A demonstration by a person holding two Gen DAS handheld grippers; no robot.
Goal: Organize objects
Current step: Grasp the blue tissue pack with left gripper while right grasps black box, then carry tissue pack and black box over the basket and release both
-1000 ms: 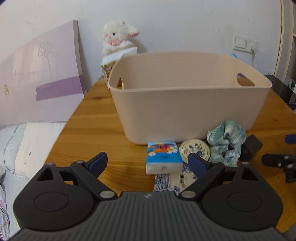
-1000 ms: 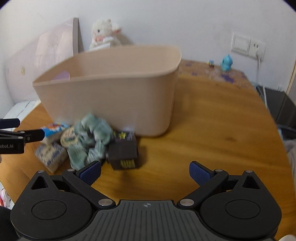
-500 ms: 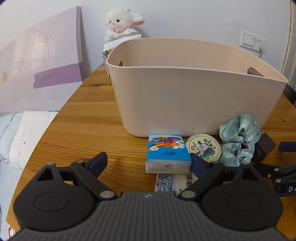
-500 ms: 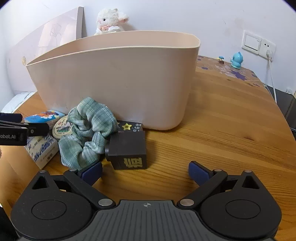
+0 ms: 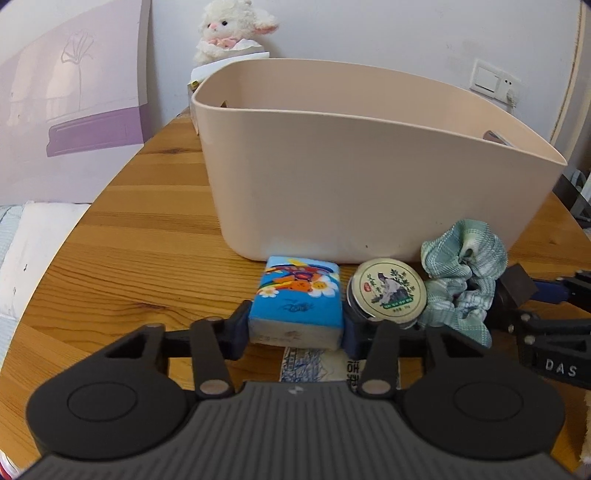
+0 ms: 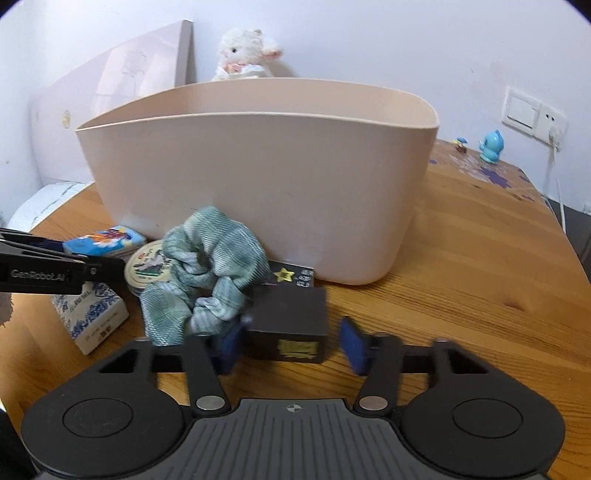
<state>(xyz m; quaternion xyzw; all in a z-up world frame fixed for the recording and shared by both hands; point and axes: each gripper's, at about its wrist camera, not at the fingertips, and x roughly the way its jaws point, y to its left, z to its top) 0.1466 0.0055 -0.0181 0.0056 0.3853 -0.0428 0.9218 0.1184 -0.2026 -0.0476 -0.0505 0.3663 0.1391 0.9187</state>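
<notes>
A beige plastic bin (image 5: 369,177) stands on the wooden table (image 5: 147,258); it also shows in the right wrist view (image 6: 258,177). In front of it lie a blue tissue pack (image 5: 295,299), a round tin (image 5: 388,291), a green plaid scrunchie (image 5: 461,273) and a dark box (image 6: 288,317). My left gripper (image 5: 293,330) is shut on the blue tissue pack, both pads touching its sides. My right gripper (image 6: 290,345) straddles the dark box, the left pad touching, the right pad a little apart.
A blue-and-white patterned pack (image 6: 92,314) lies under the left gripper. A plush lamb (image 5: 229,33) sits behind the bin. A pale purple board (image 5: 74,85) leans on the wall at left. Small figurines (image 6: 489,146) stand at the table's far right.
Both grippers moved forward and lower. The left one closed onto the tissue pack. The right one narrowed around the dark box.
</notes>
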